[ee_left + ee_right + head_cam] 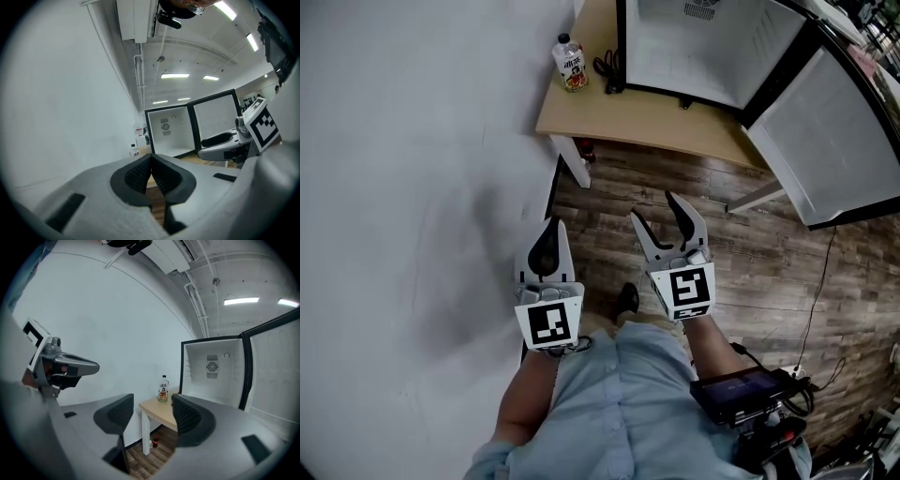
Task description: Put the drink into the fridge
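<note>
The drink, a clear bottle (570,64) with a red-and-white label, stands upright at the left corner of a small wooden table (647,120) by the white wall. Beside it on the table sits the fridge (703,47), empty, with its door (834,141) swung open to the right. Both grippers are held out over the floor, well short of the table. My left gripper (549,246) is shut with nothing in it. My right gripper (659,212) is open and empty. In the right gripper view the bottle (163,390) shows far off between the jaws of the right gripper (150,416). The left gripper (151,171) has its pads pressed together.
A black cable (607,67) lies on the table between bottle and fridge. A small red object (154,442) sits on the wood floor under the table by its white leg (572,161). The white wall (412,169) runs along the left. A cable (820,281) trails over the floor at the right.
</note>
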Demonstrator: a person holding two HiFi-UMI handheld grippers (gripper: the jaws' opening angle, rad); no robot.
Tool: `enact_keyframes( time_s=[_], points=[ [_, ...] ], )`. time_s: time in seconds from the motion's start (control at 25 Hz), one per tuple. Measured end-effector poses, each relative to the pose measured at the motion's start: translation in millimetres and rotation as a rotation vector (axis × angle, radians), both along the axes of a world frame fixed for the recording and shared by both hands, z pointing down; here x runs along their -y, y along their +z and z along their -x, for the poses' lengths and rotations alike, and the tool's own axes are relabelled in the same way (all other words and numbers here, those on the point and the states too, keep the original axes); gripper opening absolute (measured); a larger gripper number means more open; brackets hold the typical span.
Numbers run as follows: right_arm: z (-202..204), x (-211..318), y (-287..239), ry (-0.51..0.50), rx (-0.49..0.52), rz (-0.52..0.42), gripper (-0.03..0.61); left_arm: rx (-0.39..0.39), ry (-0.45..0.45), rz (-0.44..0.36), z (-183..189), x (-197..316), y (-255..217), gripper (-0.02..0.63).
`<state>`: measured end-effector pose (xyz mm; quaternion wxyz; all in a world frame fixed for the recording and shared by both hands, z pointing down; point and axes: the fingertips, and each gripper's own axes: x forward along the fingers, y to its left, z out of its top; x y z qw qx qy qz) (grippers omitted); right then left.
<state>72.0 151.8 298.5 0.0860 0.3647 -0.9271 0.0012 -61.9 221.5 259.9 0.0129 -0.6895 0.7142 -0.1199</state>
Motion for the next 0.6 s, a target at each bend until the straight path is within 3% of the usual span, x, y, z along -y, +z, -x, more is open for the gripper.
enact_keyframes(
  time_s=[0.24,0.6],
  points=[
    [13,22,4,-0.01,-0.03,0.006,0.262,-0.012,-0.026,-0.001,18,12,0,0.009],
    [77,68,26,-0.028,-0.053,0.029,0.262,-0.051,-0.037,0.019,82,65,25,0.009]
  ],
)
